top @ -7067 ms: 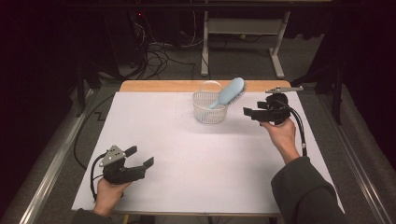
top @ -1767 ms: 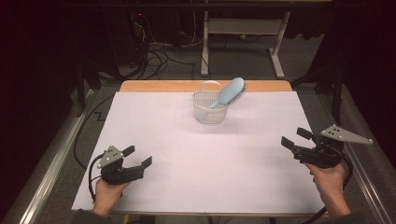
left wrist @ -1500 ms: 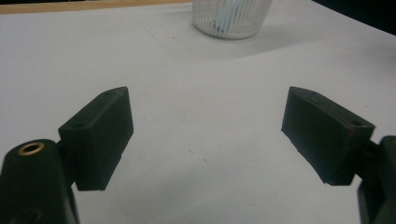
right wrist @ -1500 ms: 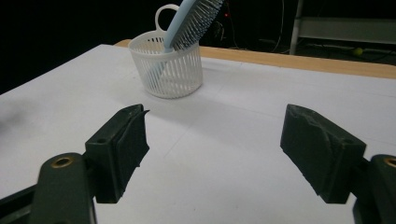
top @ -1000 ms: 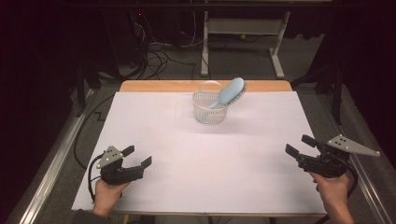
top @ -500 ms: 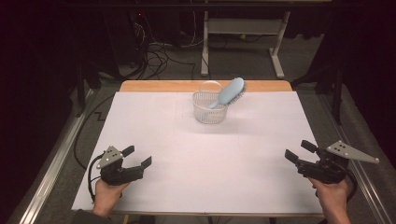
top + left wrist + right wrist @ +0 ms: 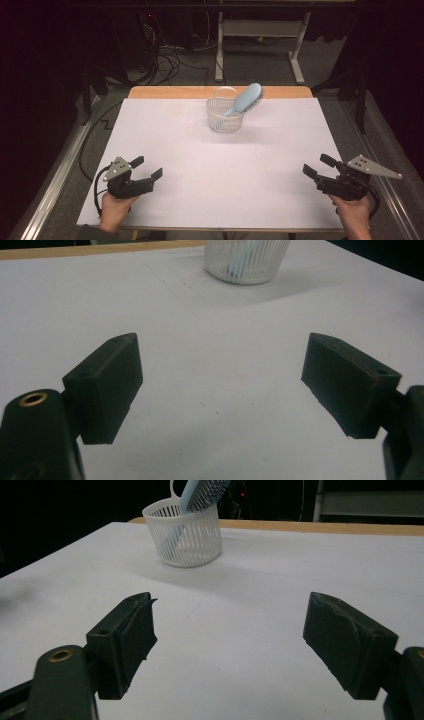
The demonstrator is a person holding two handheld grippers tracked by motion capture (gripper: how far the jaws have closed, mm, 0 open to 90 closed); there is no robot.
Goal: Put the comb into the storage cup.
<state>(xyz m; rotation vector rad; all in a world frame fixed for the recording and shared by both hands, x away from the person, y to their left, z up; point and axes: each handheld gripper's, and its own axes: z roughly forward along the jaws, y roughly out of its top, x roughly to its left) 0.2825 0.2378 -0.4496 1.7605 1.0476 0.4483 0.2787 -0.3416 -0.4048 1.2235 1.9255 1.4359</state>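
- At the near left corner of the bench (image 7: 165,150), a hand (image 7: 114,210) holds the left tongs (image 7: 147,168) low over the white sheet; their jaws stand spread with nothing between them, and a grey three-cornered plate (image 7: 118,167) sits on top.
- In the left gripper view the left tongs (image 7: 220,385) show two black jaws wide apart, with bare white surface in the gap between them.
- At the near right corner, another hand (image 7: 354,215) holds the right tongs (image 7: 319,166), pointing left and slightly far; the jaws are likewise spread and hold nothing, and their grey plate (image 7: 372,166) juts out past the right edge of the bench.
- In the right gripper view the right tongs (image 7: 227,630) have their jaws well apart over the empty sheet.
- The middle of the bench is bare white covering, well apart from both tongs.
- Toward the far edge, about centre, stands a small white slatted basket (image 7: 224,116), upright, with a loop handle at its far rim.
- A light blue hairbrush (image 7: 245,99) stands in the basket handle-down, its head leaning out over the rim to the far right.
- The right gripper view shows the basket (image 7: 183,535) far left with the hairbrush (image 7: 197,495) tilting out of it.
- Beyond the white covering runs a strip of bare wood (image 7: 165,92) at the far edge.
- Past the bench, cables (image 7: 170,57) lie on the dark floor, beside the pale legs of a metal frame (image 7: 260,30).
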